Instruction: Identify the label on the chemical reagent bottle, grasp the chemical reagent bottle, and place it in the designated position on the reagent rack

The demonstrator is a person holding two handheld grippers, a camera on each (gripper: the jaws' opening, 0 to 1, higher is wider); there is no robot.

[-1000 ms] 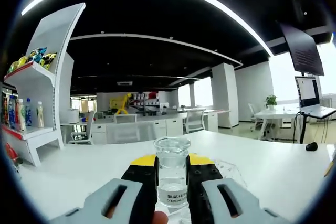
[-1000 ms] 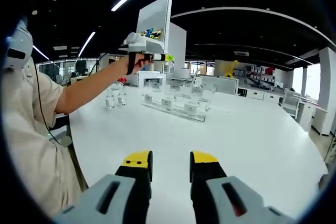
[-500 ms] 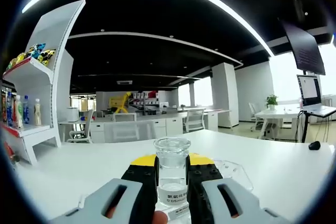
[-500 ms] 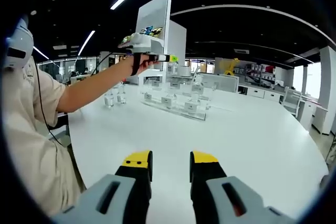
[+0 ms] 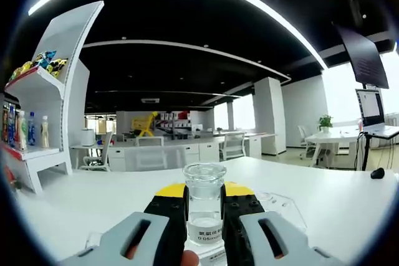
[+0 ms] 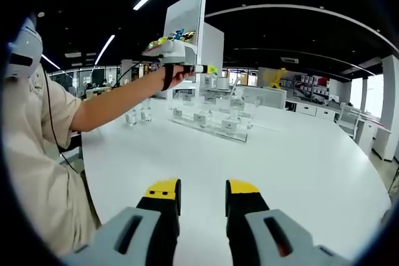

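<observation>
Glass gleams between the black, yellow-tipped jaws of the left gripper (image 5: 204, 207): one clear reagent bottle (image 5: 204, 207) is clamped upright there, its open mouth above the tips and a white label with small print low on its body, a fingertip just under it. Compared with a second ago the grip has not changed, but the white shelf unit (image 5: 47, 101) has slid a little further left behind the bottle and more of the clear reagent rack (image 5: 274, 207) now shows just beyond and right of the jaws, so the camera has swung. Over to the right gripper (image 6: 202, 200): its two jaws stand parted with nothing between them, low over the white table (image 6: 299, 166), same as before. Beyond them the person's outstretched arm (image 6: 118, 101) carries the other gripper, now a touch higher against the shelf unit than a second ago. Past the arm the rack stretches across the table holding several labelled bottles, too small to count surely; two more bottles (image 6: 137, 116) stand on the table just left of the rack.
</observation>
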